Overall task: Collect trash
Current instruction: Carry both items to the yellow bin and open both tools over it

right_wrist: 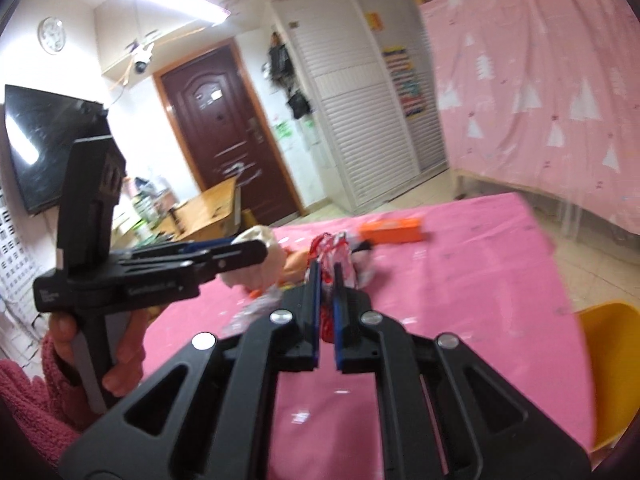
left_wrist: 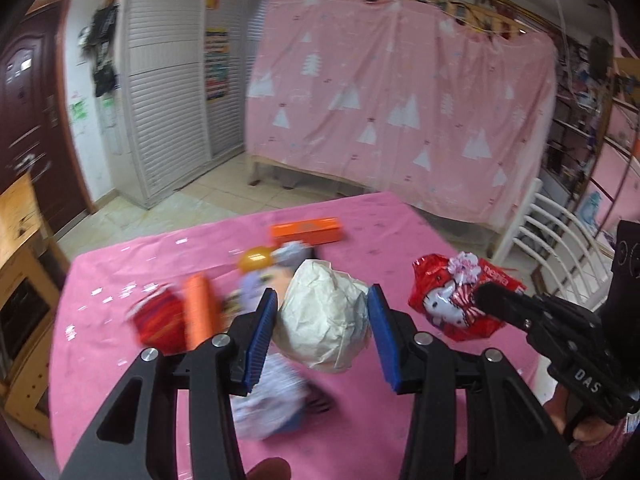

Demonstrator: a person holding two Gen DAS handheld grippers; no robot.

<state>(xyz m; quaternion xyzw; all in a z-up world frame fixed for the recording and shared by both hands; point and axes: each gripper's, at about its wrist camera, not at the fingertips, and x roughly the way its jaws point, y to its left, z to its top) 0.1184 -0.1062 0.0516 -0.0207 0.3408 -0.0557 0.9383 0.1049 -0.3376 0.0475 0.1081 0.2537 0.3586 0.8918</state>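
Observation:
My left gripper (left_wrist: pixel 322 298) is shut on a crumpled white paper ball (left_wrist: pixel 326 316) and holds it above the pink table (left_wrist: pixel 100 360). My right gripper (right_wrist: pixel 326 272) is shut on a red cartoon-cat wrapper (right_wrist: pixel 334 256), also lifted; the wrapper also shows in the left wrist view (left_wrist: pixel 460 300), right of the paper ball. On the table lie an orange box (left_wrist: pixel 307 231), a second orange box (left_wrist: pixel 200 312), a red packet (left_wrist: pixel 158 316), an orange ball (left_wrist: pixel 256 260) and a pale purple wrapper (left_wrist: pixel 272 396). The paper ball also shows in the right wrist view (right_wrist: pixel 256 256).
A white chair (left_wrist: pixel 560 248) stands at the table's right side and a yellow chair (right_wrist: pixel 612 340) at its near right. A pink sheet (left_wrist: pixel 400 112) hangs behind the table. A wooden cabinet (left_wrist: pixel 24 280) stands to the left.

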